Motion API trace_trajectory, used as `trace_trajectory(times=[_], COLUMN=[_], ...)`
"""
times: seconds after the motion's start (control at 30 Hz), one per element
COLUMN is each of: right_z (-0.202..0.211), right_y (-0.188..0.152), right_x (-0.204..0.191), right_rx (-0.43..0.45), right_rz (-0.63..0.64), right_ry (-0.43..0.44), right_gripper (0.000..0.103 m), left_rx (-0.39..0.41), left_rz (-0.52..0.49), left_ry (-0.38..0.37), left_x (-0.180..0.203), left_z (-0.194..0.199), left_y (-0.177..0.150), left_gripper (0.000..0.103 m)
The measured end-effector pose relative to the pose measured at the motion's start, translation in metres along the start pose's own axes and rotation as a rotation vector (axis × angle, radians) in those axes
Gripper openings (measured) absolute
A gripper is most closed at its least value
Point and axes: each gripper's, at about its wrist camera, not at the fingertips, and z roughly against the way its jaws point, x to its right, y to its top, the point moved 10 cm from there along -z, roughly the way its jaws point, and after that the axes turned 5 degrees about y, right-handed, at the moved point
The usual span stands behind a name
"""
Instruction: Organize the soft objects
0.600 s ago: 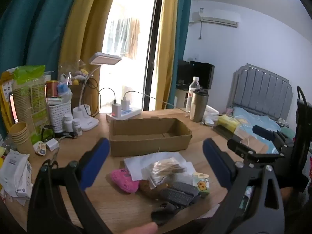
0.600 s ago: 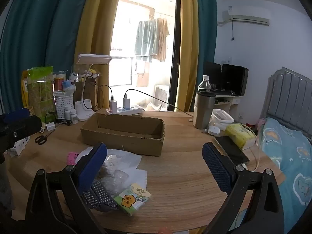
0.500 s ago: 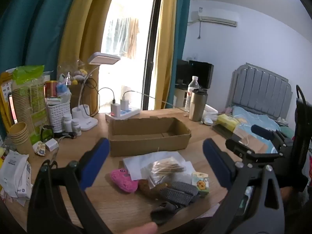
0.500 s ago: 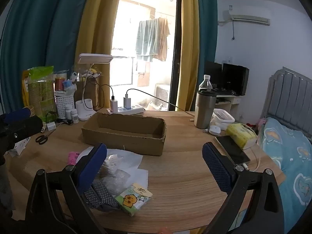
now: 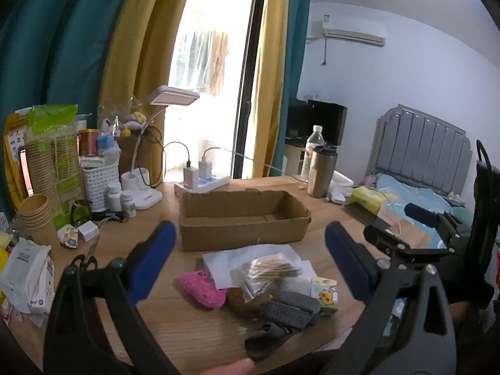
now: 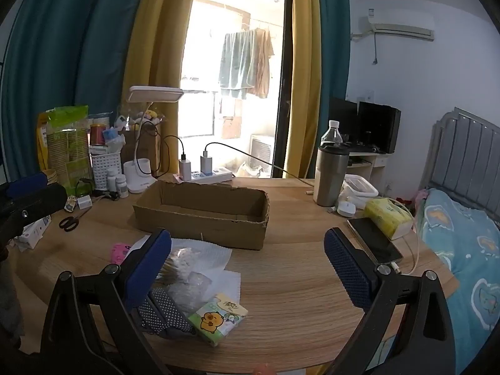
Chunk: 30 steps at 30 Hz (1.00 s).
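Both tools, left [image 5: 250, 253] and right [image 6: 247, 256], stood wide open, empty; best to pinch pink toy [image 5: 202, 287] mid-body, then lift into cardboard box [image 5: 243, 234]

Wooden table [image 6: 300, 281] carries an open cardboard box [image 6: 203, 212] at centre, with a power strip [image 6: 206, 176] and lamp base [image 6: 137, 178] behind it. Near edge: white paper sheets [image 5: 250, 257], pink soft toy [image 5: 203, 287], tissue pack [image 6: 218, 317], dotted grey cloth [image 5: 290, 309]. Right side holds a steel tumbler [image 6: 331, 175], phone [image 6: 375, 240] and yellow tissue pack [image 6: 387, 217]; scissors [image 6: 70, 222] lie left.
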Motion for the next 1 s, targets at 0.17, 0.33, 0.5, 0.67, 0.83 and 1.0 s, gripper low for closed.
trace_trajectory(times=[0.17,0.33,0.5,0.67,0.83,1.0], right_z=[0.0003,-0.0001,0.0001,0.0002,0.0014,0.0021], right_y=[0.0004,-0.0001,0.0000,0.0002,0.0050,0.0068], right_x=[0.0014,0.0002,0.0006,0.0002,-0.0051,-0.0069], right_rx=[0.000,0.001,0.001,0.003,0.005,0.008], right_rz=[-0.002,-0.002,-0.003,-0.003,-0.001,-0.001], right_ry=[0.001,0.003,0.004,0.005,0.008,0.015], right_gripper=[0.100,0.100,0.100,0.100,0.100,0.100], left_rx=[-0.003,-0.028,-0.022,-0.009,-0.015,-0.025], left_rz=[0.002,0.009,0.020,0.030,0.041,0.032], left_ry=[0.004,0.007,-0.008,0.000,0.007,0.004], left_x=[-0.0019,-0.0027,-0.0038,-0.0072,-0.0102,-0.0078], left_z=[0.0000,-0.0055,-0.0049,-0.0031,-0.0045,-0.0070], left_y=[0.0007,-0.0035,-0.0021,-0.0005,-0.0015,-0.0043], left_gripper=[0.097,0.097,0.097,0.097,0.097,0.097])
